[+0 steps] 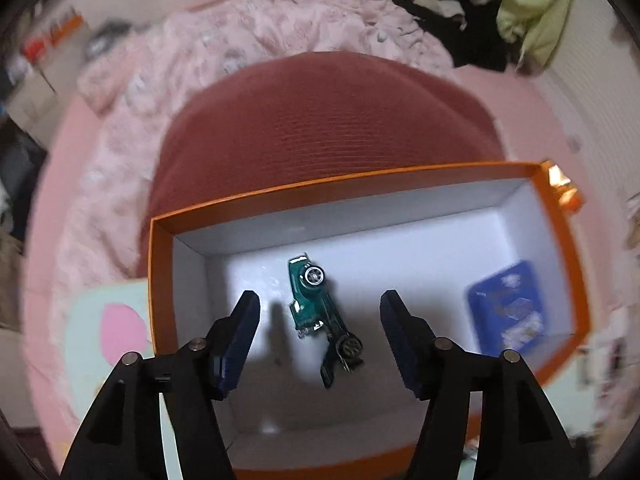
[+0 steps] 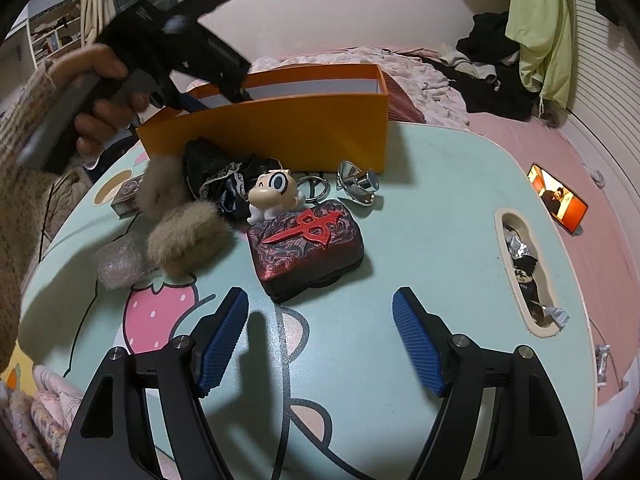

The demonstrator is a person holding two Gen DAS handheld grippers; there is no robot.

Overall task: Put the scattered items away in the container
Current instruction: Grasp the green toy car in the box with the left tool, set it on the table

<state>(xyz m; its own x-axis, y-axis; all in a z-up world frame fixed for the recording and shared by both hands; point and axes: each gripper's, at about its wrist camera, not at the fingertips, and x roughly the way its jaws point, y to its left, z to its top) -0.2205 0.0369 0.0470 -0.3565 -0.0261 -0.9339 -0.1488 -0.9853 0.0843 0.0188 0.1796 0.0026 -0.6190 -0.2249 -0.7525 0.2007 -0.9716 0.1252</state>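
Hovering wide over the orange box [image 1: 360, 188], the left tool [image 1: 320, 312] had dropped the green toy car [image 1: 316, 312]; next, the open right tool [image 2: 320, 312] needed to grasp the red case [image 2: 306, 244].

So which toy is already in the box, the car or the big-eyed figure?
The green car. It lies on the white floor of the orange box, between the open left gripper fingers. The figure still stands on the table, outside the box.

An orange box [image 1: 560, 216] with white inner walls is being shown open-topped on the table. Inside it, a green toy car [image 1: 316, 312] is seen lying on its side, well apart from a blue tin [image 1: 508, 304].

Outside, just in front of the box [image 2: 280, 128], 2 fur puffs [image 2: 180, 216], black lace cloth [image 2: 216, 172], a white figurine [image 2: 272, 196], a dark red case [image 2: 304, 248] and a chrome funnel [image 2: 356, 184] are seen scattered.
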